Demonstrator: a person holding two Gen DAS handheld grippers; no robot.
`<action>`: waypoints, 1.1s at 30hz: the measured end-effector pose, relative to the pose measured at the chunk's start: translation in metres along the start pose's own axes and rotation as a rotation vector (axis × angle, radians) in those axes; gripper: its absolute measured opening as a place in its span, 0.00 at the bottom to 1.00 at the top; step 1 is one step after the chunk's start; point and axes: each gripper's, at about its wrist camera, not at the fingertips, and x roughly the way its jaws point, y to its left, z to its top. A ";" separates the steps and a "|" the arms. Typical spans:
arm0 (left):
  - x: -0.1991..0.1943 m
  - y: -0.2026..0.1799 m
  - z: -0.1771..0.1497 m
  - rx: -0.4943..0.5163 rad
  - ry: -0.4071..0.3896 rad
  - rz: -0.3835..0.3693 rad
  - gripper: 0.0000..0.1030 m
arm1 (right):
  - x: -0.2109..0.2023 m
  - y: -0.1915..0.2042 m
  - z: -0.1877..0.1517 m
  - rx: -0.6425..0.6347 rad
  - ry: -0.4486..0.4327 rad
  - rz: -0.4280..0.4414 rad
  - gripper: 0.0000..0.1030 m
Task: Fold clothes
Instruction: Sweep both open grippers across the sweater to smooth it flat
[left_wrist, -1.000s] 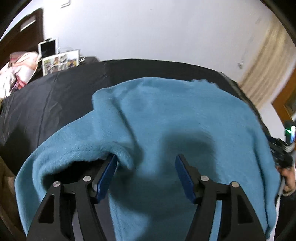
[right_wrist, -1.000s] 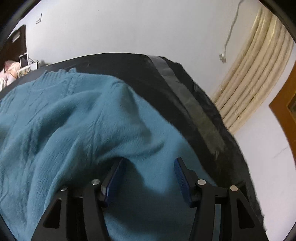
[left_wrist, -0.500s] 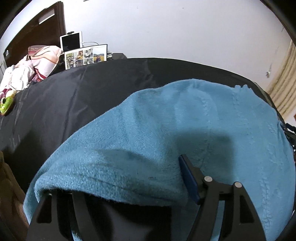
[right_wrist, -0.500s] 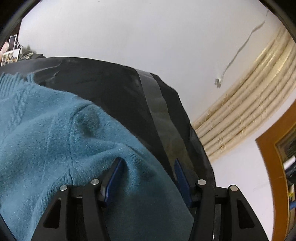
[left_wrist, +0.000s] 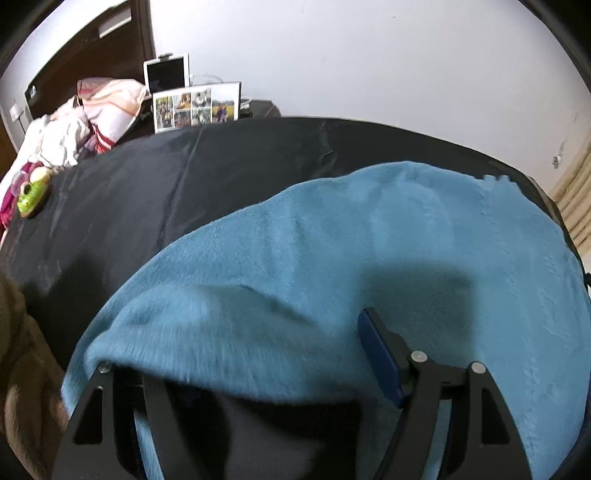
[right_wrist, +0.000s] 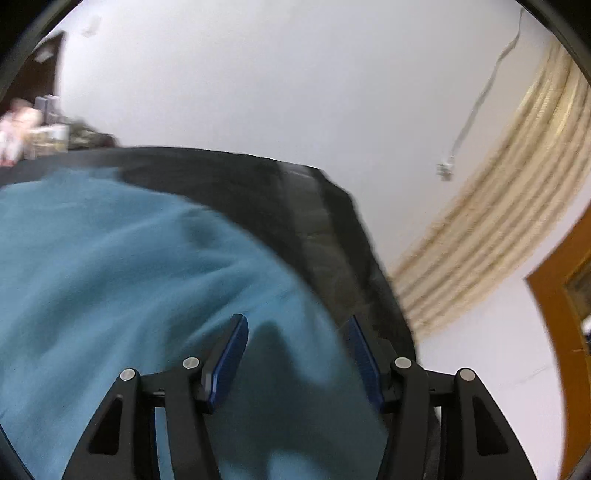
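- Working on blue sweater (left_wrist: 388, 240), spread over black bed cover (left_wrist: 184, 177).
- Left gripper (left_wrist: 295, 354): fabric edge now draping over the left finger, hiding it where it showed a second ago; right pad (left_wrist: 380, 362) exposed. Jaws standing wide; pinch probably not yet made.
- Right gripper (right_wrist: 295, 350): jaws wide, unchanged, sweater lying between and below the pads; view blurring, contact uncertain.
- Meaning: left side sliding under the hem, likely readying a lift for the fold.
- Photo frame (left_wrist: 195, 107) far ahead of left jaws.

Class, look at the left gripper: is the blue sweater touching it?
Touching. In the left wrist view the blue sweater drapes over the left gripper, covering its left finger.
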 end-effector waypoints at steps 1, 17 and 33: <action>-0.011 -0.008 -0.004 0.024 -0.017 -0.012 0.75 | -0.014 0.006 -0.007 -0.012 -0.010 0.059 0.56; -0.091 -0.106 -0.140 0.353 0.074 -0.248 0.76 | -0.088 0.067 -0.135 -0.144 0.110 0.509 0.59; -0.128 -0.090 -0.186 0.390 0.025 -0.223 0.78 | -0.133 0.077 -0.166 -0.045 0.053 0.542 0.60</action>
